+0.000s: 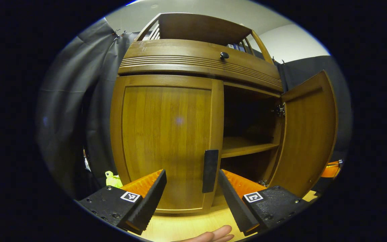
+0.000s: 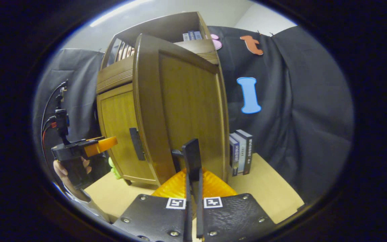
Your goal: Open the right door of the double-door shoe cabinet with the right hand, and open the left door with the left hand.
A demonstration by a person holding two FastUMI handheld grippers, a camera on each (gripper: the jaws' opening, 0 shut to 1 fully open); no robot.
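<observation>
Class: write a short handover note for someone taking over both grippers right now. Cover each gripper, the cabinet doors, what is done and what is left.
Right gripper: shut on the right door's handle, door held open.
Left gripper: open, facing the left door's handle, not touching it.
Right door: swung wide; shelf inside visible.
Left door: closed.
Done: right door opened.
Left: close the left gripper on its handle and pull the left door open.

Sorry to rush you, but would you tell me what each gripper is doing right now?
Left gripper: open, holding nothing, its fingers on either side of the left door handle.
Right gripper: closed on the right door handle, door swung open.
</observation>
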